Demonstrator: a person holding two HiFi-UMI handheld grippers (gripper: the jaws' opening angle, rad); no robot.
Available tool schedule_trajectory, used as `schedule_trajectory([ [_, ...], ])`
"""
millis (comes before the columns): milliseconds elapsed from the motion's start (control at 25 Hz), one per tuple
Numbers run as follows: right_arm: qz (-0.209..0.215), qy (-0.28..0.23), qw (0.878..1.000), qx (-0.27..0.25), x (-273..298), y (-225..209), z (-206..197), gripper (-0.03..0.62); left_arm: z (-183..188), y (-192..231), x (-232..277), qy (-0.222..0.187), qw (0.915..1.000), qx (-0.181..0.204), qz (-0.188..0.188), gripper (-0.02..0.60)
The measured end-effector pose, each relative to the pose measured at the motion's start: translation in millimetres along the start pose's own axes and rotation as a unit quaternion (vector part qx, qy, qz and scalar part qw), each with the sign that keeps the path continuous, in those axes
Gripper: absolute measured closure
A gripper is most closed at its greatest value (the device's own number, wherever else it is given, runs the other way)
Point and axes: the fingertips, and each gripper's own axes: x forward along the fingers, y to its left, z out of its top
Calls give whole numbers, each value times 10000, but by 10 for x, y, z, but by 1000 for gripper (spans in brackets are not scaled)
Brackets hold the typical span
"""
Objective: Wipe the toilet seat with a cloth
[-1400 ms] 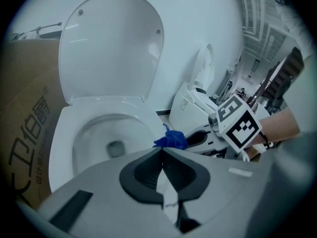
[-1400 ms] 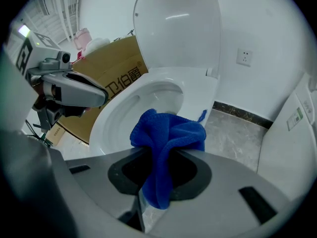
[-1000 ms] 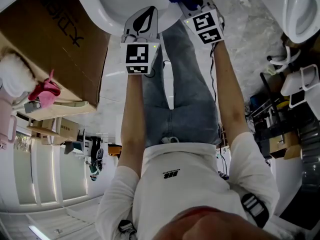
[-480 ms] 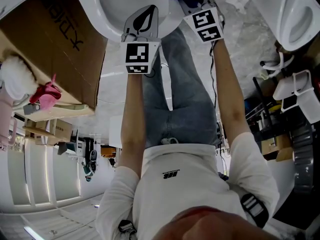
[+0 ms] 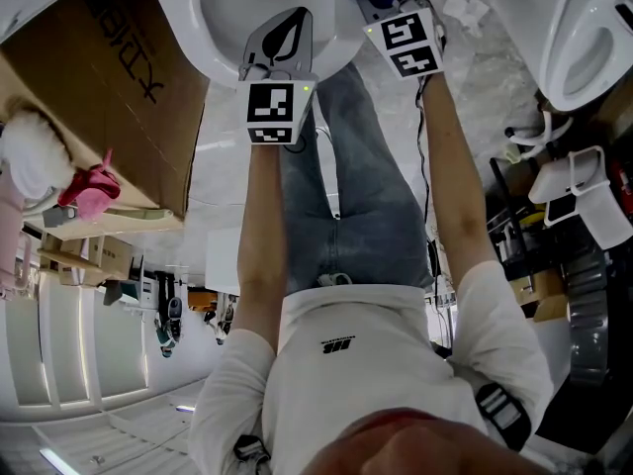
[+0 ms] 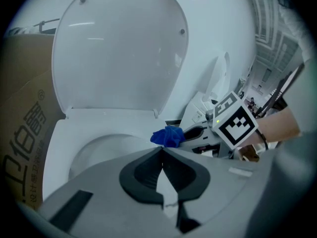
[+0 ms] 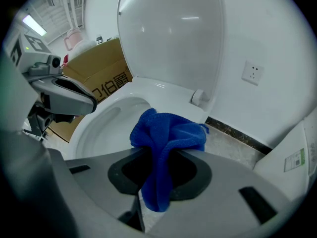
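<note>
The right gripper (image 7: 161, 155) is clamping the blue cloth (image 7: 166, 135) by the toilet seat (image 7: 158, 94), the left gripper (image 6: 162, 150) hanging closed on nothing (idle). That loose wad is risking slipping into the bowl (image 7: 106, 120).

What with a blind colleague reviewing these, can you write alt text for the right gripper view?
The right gripper is shut on a bunched blue cloth, held in front of the white toilet seat, with the lid raised behind it. The left gripper shows at the left edge, a cardboard box beyond it.
</note>
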Motion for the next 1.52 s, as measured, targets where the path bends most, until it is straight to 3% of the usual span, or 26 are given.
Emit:
schedule_trajectory([
  [640, -126, -43, 9989, -451, 212, -127, 517, 508, 333, 375, 66, -273, 9993, -87, 250, 574],
  [1520, 5, -117, 9937, -1114, 617, 215, 1217, 508, 307, 1026, -351, -545, 9934, -596, 817, 572],
])
